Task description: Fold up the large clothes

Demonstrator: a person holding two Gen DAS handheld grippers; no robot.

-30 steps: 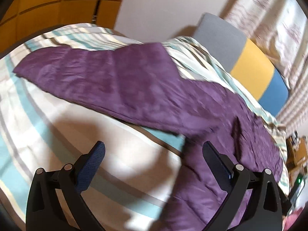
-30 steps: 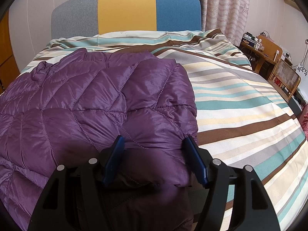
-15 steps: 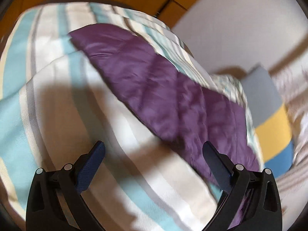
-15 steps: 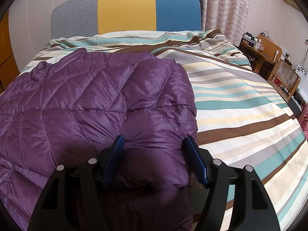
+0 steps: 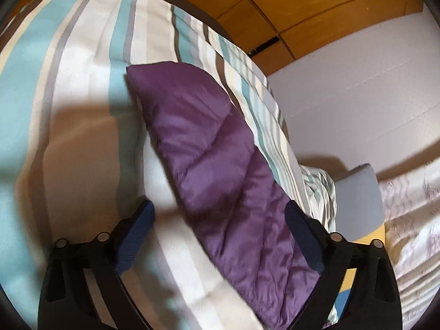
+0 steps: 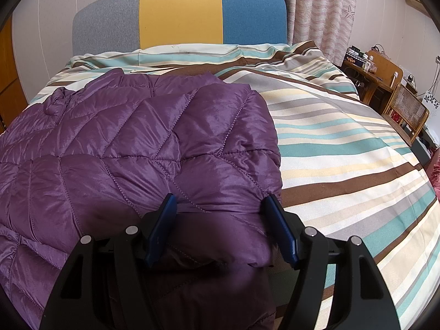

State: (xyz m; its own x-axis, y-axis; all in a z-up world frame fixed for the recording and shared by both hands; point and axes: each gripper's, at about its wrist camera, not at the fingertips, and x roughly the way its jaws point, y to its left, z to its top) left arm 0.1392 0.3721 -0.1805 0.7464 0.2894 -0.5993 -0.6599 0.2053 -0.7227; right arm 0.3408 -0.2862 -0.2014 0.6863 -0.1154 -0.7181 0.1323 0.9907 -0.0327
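The purple quilted jacket (image 6: pixel 132 148) lies spread on the striped bed cover (image 6: pixel 343 143), on the side away from the wooden desk (image 6: pixel 385 74) and below the three-coloured headboard (image 6: pixel 178 16). One side of the jacket is already turned in, so a straight folded edge runs down toward the foot of the bed.

The right gripper (image 6: pixel 220 220) sits at the lower corner of that folded part. Its blue pads (image 6: pixel 162 228) stand on both sides of a thick roll of the puffy cloth and seem to press on it, so I judge that it is clamped on the jacket.

The left gripper (image 5: pixel 220 231) is above the sleeve (image 5: pixel 209 148), which stretches away from the jacket toward the orange wardrobe (image 5: pixel 316 8). Its jaws have just been narrowing a little, with the sleeve between them, but the pads (image 5: pixel 137 236) do not touch the cloth, so it holds nothing.

What could go wrong here: the fabric is shiny and slippery, and the filling is springy. If the left gripper closes only on the top layer, the sleeve may slide out when it is lifted. If it goes too deep, it may catch the bed cover together with the sleeve and pull it. Also, if the right gripper lets go too early, the folded side can open again by its own spring.
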